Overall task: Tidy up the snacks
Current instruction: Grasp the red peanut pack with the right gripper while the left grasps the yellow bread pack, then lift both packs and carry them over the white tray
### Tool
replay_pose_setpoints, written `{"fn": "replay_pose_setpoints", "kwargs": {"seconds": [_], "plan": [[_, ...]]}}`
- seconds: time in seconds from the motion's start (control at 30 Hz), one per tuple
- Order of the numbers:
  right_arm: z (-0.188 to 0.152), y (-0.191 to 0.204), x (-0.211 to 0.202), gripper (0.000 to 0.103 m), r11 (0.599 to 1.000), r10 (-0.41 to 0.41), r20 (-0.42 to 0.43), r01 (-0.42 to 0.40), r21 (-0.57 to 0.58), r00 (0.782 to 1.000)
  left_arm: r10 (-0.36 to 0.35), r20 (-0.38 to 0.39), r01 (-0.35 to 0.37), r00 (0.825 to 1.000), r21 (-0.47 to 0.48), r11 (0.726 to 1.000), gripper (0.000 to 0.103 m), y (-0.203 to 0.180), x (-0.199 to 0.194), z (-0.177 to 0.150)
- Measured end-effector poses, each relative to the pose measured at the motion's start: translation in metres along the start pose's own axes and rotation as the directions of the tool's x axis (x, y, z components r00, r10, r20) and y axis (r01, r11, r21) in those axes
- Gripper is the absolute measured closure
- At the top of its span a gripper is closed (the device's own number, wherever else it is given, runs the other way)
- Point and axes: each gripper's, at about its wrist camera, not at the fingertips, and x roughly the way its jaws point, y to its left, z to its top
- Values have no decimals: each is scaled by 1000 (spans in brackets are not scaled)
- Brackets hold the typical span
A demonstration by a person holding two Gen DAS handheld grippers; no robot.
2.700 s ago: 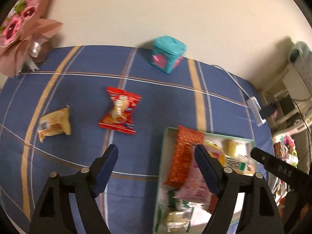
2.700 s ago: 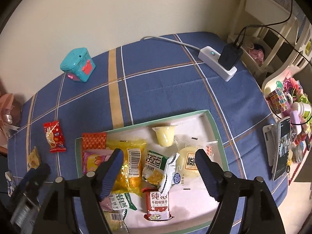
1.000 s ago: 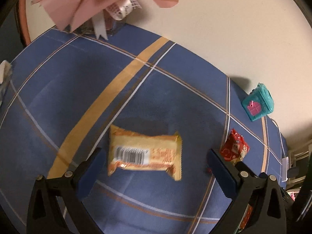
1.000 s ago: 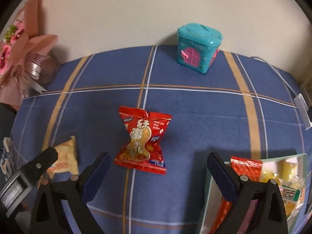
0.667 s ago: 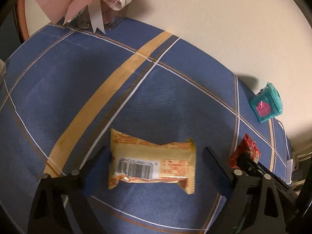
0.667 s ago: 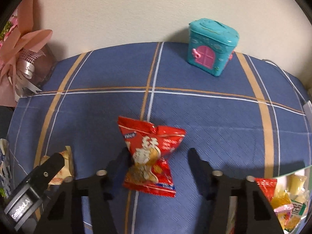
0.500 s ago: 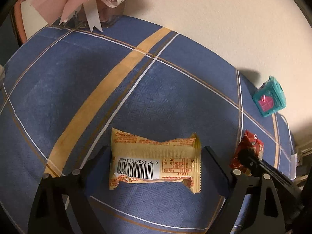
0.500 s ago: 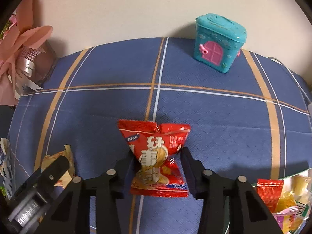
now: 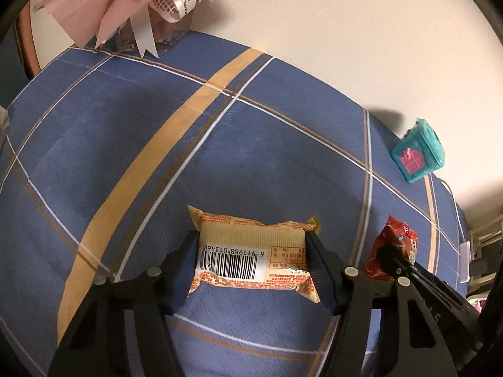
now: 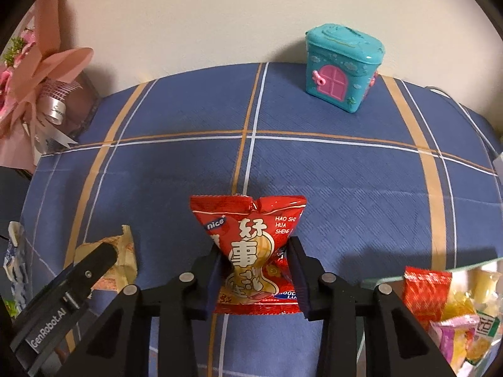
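A yellow snack packet [image 9: 251,253] with a barcode lies on the blue plaid cloth. My left gripper [image 9: 251,259] is shut on it, a finger pressing each short end. A red peanut packet [image 10: 251,251] lies on the cloth, and my right gripper [image 10: 253,267] is shut on its pinched middle. The red packet also shows in the left wrist view [image 9: 393,251] with the right gripper's finger on it. The yellow packet shows in the right wrist view [image 10: 121,260] behind the left gripper's finger. A tray [image 10: 418,270] at the lower right holds several snacks.
A teal toy house box [image 10: 342,66] stands at the back against the wall, also in the left wrist view [image 9: 418,158]. A pink wrapped bouquet [image 10: 34,94] stands at the back left [image 9: 141,9]. A white cable [image 10: 471,116] runs along the right side.
Both grippers have moved down and forward onto their packets and closed: the left on the yellow packet's ends, the right on the red packet's middle.
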Motion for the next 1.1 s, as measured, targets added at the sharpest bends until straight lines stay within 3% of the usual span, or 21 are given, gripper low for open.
{"fn": "replay_pose_setpoints", "kwargs": {"seconds": [0.3,0.43,0.77,1.1], "plan": [[-26,-13,-49,62,999,20,15,-20,29,1000,-38,9,38,999,15,999,36,-26,-46,-22],[-39,-22,-73,62,999,21,13,-22,47,1000,-12,19,11,1000,66,998,36,-39,-64,-35],[-81,-53,-132,62,998,-22,39,19,67,999,-43,6,42,999,129,991,36,-53,-95,-82],[-116,-93,-150,62,992,-62,3,61,107,998,-75,-2,73,997,281,957,36,-102,-113,-127]]}}
